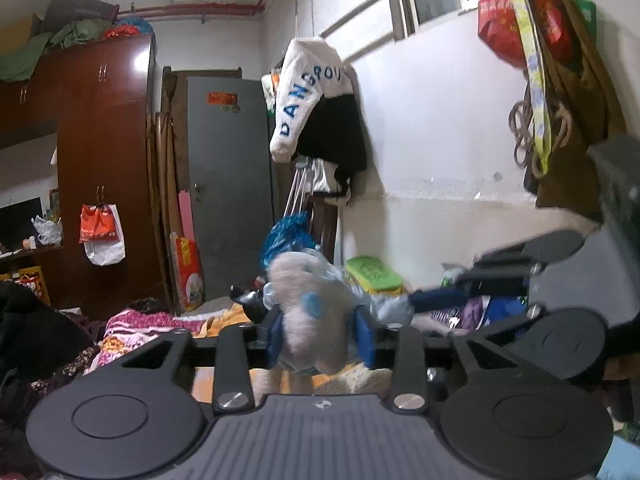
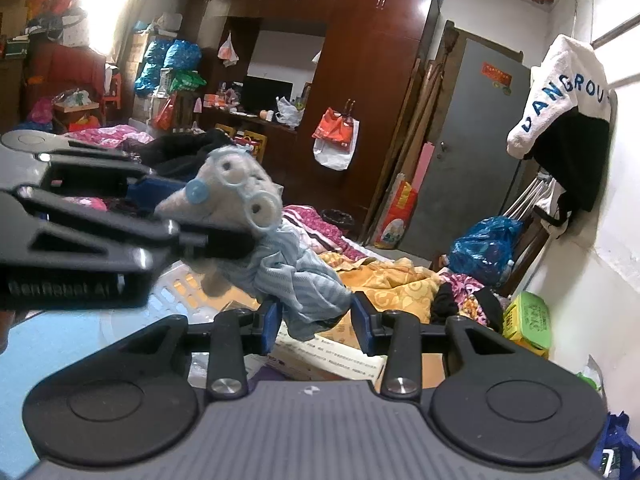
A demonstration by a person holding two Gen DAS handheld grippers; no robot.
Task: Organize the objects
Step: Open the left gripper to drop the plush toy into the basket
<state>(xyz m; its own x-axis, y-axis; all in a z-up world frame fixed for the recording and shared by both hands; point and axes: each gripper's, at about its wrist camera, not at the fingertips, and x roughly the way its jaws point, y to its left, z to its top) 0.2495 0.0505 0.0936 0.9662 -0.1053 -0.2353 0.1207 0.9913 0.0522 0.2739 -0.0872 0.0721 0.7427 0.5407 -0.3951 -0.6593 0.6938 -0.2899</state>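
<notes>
The room around you is crowded: a dark red wardrobe [image 2: 372, 92] fills the back from ten to one o'clock in the right wrist view, and a bed heaped with an orange quilt [image 2: 396, 284] lies below it. Your task's thing is the grey plush mouse [image 2: 234, 192], with round pale-blue glasses and a striped blue garment [image 2: 296, 280] trailing off it, hanging in the air above the bed between your two tools. Judge it light, soft and floppy: it will sag from whatever point you pinch, it will not break, and the loose cloth will slide or bunch. The stuffed head or body gives the firmer purchase; the garment alone may let the toy swing. Your left gripper [image 2: 224, 240] comes in from nine o'clock in the right wrist view, its jaws partly apart around the head; in its own view the head [image 1: 316, 320] fills the gap between the blue pads [image 1: 366, 340], though blur hides how hard they press. Your right gripper [image 2: 316, 320] stands at a middling gap, with the garment's hem dangling between the blue pads at six o'clock; I cannot tell whether they pinch it.
</notes>
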